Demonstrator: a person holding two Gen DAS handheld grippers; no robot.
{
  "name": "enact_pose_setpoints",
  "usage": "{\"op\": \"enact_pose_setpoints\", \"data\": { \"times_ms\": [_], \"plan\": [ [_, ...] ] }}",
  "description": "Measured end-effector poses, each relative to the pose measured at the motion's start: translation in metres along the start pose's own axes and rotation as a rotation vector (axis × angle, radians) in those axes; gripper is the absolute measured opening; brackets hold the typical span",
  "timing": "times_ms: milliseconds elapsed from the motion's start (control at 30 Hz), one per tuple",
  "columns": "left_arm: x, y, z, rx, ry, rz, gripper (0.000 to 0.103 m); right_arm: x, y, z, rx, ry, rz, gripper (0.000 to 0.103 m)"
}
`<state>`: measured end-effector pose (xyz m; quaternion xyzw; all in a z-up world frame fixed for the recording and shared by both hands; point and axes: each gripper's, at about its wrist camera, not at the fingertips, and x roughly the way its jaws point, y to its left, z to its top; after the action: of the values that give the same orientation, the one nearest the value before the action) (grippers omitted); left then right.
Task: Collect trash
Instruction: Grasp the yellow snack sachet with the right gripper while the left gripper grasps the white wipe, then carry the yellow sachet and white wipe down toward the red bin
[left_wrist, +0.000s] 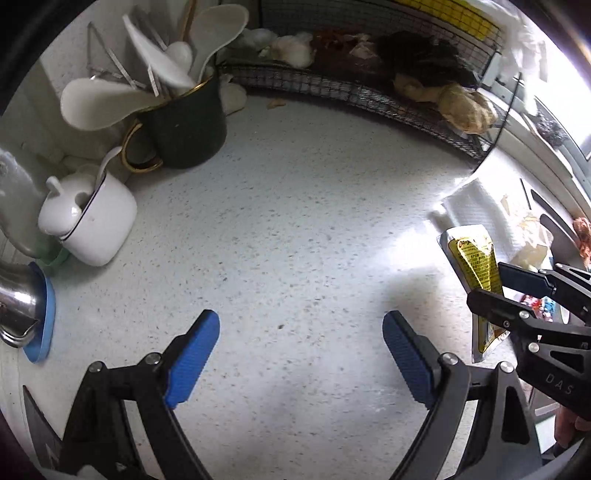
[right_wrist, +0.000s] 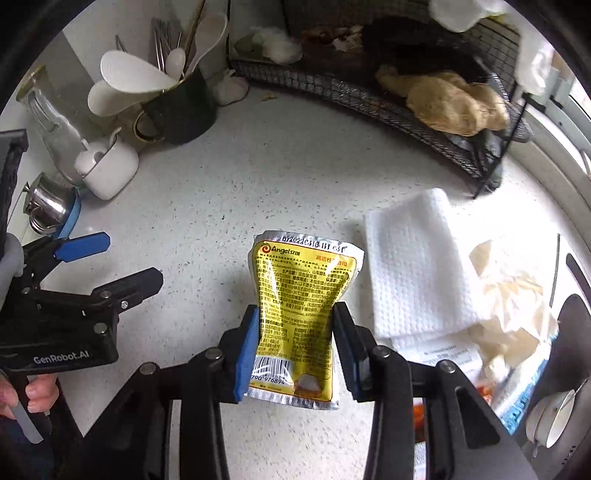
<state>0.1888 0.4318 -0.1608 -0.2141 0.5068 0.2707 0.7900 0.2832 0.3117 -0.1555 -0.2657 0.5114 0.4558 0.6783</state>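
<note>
A yellow and silver foil packet (right_wrist: 299, 310) with printed text and a barcode is pinched across its narrow waist, and my right gripper (right_wrist: 295, 332) is shut on it, holding it above the speckled white counter (right_wrist: 258, 184). From the left wrist view the same packet (left_wrist: 476, 258) hangs at the far right in the right gripper (left_wrist: 487, 284). My left gripper (left_wrist: 299, 350) stands open over bare counter (left_wrist: 295, 221) with nothing between its blue pads (left_wrist: 195, 354). In the right wrist view the left gripper (right_wrist: 129, 258) sits at the left, a hand on its handle.
A folded white paper towel (right_wrist: 413, 266) and crumpled cream paper (right_wrist: 517, 302) lie to the right. A dark mug of utensils (right_wrist: 181, 107), a white lidded pot (right_wrist: 110, 166), a glass bottle (right_wrist: 48, 122) and a steel jug (right_wrist: 48, 206) crowd the back left. A black wire rack (right_wrist: 388, 107) holds food.
</note>
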Motion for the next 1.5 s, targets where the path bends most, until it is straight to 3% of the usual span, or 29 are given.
{"op": "enact_pose_setpoints", "data": {
  "times_ms": [200, 433, 700, 933, 967, 1067, 1100, 1133, 1200, 1500],
  "plan": [
    [-0.004, -0.059, 0.018, 0.078, 0.002, -0.134, 0.089, -0.051, -0.037, -0.024, 0.069, -0.1, -0.132, 0.037],
    [0.022, -0.12, 0.055, 0.162, 0.025, -0.213, 0.089, -0.081, -0.095, -0.059, 0.213, -0.155, -0.237, 0.037],
    [0.061, -0.171, 0.094, 0.22, 0.069, -0.21, 0.089, -0.085, -0.138, -0.084, 0.331, -0.144, -0.292, 0.038],
    [0.093, -0.183, 0.112, 0.166, 0.097, -0.177, 0.089, -0.076, -0.15, -0.083, 0.349, -0.112, -0.296, 0.038],
    [0.095, -0.182, 0.112, 0.163, 0.098, -0.184, 0.086, -0.074, -0.15, -0.082, 0.35, -0.109, -0.291, 0.038],
    [0.107, -0.183, 0.109, 0.162, 0.138, -0.169, 0.049, -0.069, -0.152, -0.08, 0.358, -0.103, -0.277, 0.038],
    [0.111, -0.182, 0.106, 0.161, 0.159, -0.167, 0.041, -0.069, -0.152, -0.08, 0.36, -0.101, -0.276, 0.038],
    [0.11, -0.181, 0.104, 0.167, 0.15, -0.168, 0.04, -0.068, -0.153, -0.08, 0.36, -0.099, -0.274, 0.038],
    [0.106, -0.178, 0.1, 0.166, 0.146, -0.173, 0.014, -0.069, -0.151, -0.081, 0.359, -0.103, -0.262, 0.038],
    [0.06, -0.17, 0.068, 0.181, 0.078, -0.221, 0.008, -0.086, -0.131, -0.092, 0.34, -0.147, -0.22, 0.038]
  ]
}}
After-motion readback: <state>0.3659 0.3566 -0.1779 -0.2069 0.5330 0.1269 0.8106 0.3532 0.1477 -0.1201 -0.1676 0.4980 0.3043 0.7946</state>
